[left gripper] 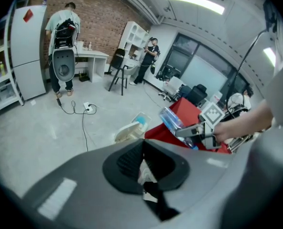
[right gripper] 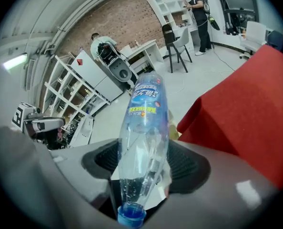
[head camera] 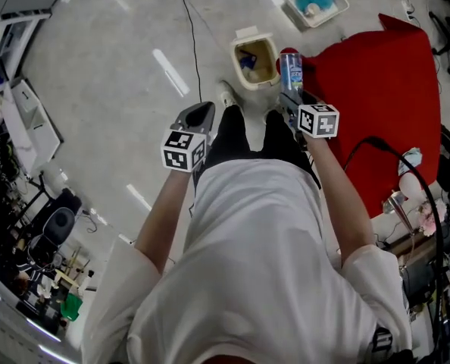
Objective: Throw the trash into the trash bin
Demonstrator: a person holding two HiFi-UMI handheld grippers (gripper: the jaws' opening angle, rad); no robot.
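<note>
The clear plastic bottle with a blue label and a blue cap (right gripper: 144, 128) is clamped in the right gripper (right gripper: 148, 151); we see its fingers (right gripper: 191, 161) spread wide round the lower body of the bottle, pressing on it from both sides; the cap end points back toward that gripper's camera, the base points away, and small droplets cling inside the plastic near the neck. In the head view the bottle (head camera: 290, 70) is held off the floor just beside the right edge of the cream-coloured open trash bin (head camera: 239, 59); we cannot tell whether any part of it is over the opening. The bin stands on the grey concrete floor (head camera: 119, 67) in front of the person's feet and has something blue inside it. The red cloth (head camera: 384, 89) lies just to the right of the bottle and the bin.

The left gripper (left gripper: 142, 147) is held apart from the bin, on the other side of the person's legs; its fingers are brought together at the tips with nothing between them, and through the gap lower down we see only a white shoe and a dark trouser leg. From that gripper's view the bottle (left gripper: 172, 120) shows in the right gripper's hold above the cloth edge, with the bin (left gripper: 127, 131) below and to its left.

Further out, a light blue tray with a pale rim (head camera: 317, 1) lies on the floor beyond the bin; a thin black cable (head camera: 189, 29) runs across the floor toward the bin.
</note>
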